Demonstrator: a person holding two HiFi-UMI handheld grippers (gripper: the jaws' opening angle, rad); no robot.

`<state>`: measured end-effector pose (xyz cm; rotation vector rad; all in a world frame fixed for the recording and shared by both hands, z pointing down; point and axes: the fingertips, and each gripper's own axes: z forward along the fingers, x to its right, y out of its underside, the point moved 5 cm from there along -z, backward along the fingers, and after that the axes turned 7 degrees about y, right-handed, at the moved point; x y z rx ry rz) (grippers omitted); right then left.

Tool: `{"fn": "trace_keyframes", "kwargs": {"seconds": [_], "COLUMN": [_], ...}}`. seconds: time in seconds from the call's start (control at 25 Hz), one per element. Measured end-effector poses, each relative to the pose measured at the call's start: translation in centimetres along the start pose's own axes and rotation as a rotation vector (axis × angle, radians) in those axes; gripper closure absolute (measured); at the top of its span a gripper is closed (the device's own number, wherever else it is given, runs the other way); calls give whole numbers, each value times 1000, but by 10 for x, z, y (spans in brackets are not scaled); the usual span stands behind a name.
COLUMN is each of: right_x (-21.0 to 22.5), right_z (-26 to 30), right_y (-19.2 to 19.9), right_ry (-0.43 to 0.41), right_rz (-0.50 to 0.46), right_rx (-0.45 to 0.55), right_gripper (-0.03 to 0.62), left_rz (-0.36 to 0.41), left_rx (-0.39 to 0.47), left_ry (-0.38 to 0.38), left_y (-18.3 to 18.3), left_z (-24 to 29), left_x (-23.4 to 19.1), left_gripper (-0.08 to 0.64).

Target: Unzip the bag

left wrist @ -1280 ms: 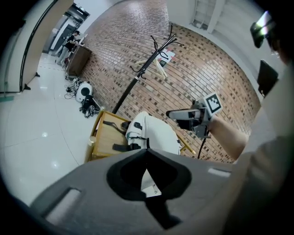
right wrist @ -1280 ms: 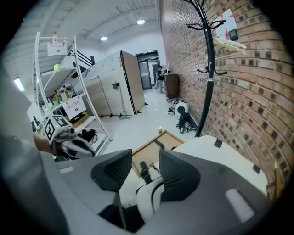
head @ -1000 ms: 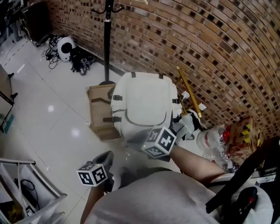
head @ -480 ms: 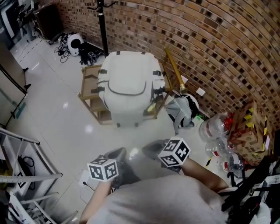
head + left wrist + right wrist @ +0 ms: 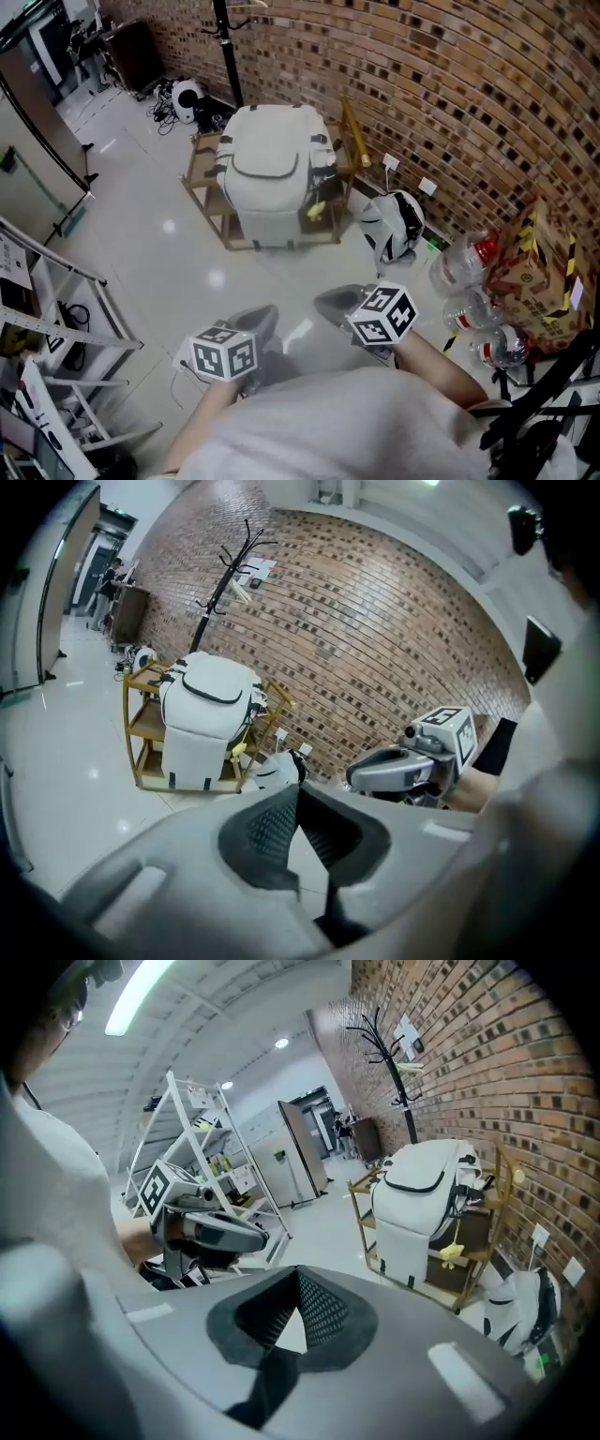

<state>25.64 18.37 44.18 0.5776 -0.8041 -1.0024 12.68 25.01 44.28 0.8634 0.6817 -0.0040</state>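
- White bag [image 5: 272, 169] upright on wooden trolley [image 5: 202, 167], beside brick wall [image 5: 450, 84], over glossy pale floor [image 5: 141, 253].
- Left gripper [image 5: 261, 319] and right gripper [image 5: 328, 302] well apart from bag, fingers pressed together, holding nothing.

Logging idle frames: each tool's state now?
Left tool: closed, empty.
Right tool: closed, empty.

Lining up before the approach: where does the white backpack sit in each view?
Head view: white backpack at upper centre, left of middle.
Left gripper view: backpack in the left half, at mid-height.
Right gripper view: backpack right of centre, at mid-height.
Shared landmark: the black coat stand rising just behind the backpack.
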Motion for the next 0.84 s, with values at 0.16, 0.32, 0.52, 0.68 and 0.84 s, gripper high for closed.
{"fn": "trace_keyframes", "kwargs": {"seconds": [0.16, 0.32, 0.52, 0.68, 0.84], "right_x": [-11, -15, -15, -16, -20], "right_z": [-6, -11, -13, -17, -20], "right_y": [8, 16, 24, 28, 26], "right_ry": [-20, -27, -27, -31, -34], "right_rz": [-10, -8, -4, -7, -20], "right_rx": [2, -3, -11, -17, -10], "right_gripper": [591, 591, 591, 592, 592], "left_rz": [5, -1, -2, 2, 7], "left_rx": [2, -4, -9, -20, -12], "left_ry": [-32, -33, -38, -31, -33], "left_y": [7, 16, 22, 25, 23], "left_z": [-8, -9, -4, -3, -5], "left_x": [10, 16, 19, 26, 30], "left_gripper": [558, 558, 558, 558, 560]}}
